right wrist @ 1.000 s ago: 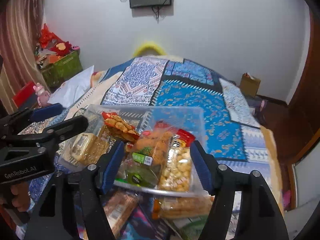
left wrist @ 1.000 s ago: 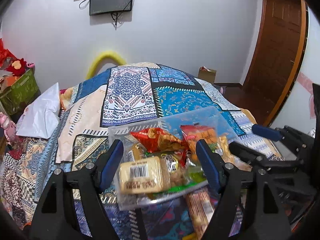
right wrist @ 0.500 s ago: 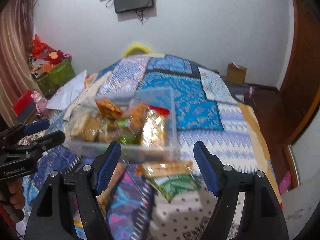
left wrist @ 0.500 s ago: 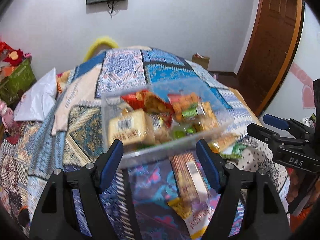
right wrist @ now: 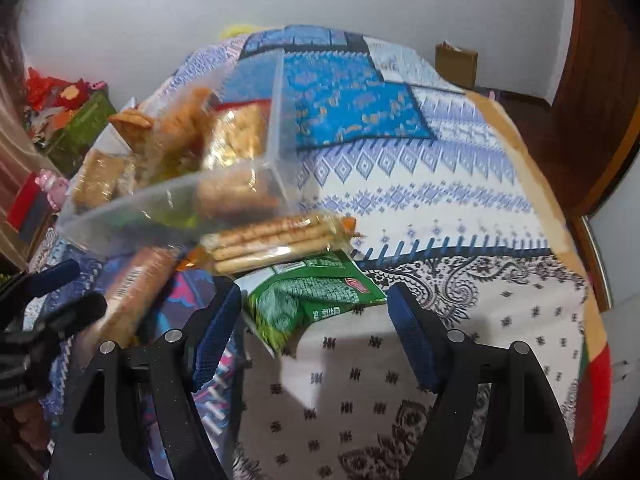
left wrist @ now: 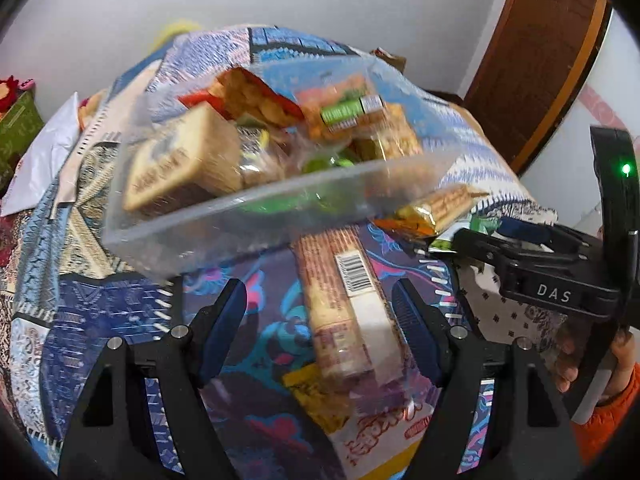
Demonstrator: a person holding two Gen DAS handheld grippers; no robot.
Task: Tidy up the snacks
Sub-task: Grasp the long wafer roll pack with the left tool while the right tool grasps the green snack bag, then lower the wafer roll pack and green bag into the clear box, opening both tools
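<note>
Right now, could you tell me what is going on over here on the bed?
A person with a gripper in each hand is sorting snacks on a patterned bedspread. A clear plastic container already holds several packets. The left gripper is open above a long biscuit pack, and the right gripper is open by a green snack bag. A packet of stick biscuits lies beside the container. Neither gripper holds anything.

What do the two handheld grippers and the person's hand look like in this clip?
Both the left gripper and the right gripper have black angular frames, silver screws and blue ribbed finger pads. The right one carries white "DAS" lettering and a green light. An orange sleeve covers the right wrist.
</note>
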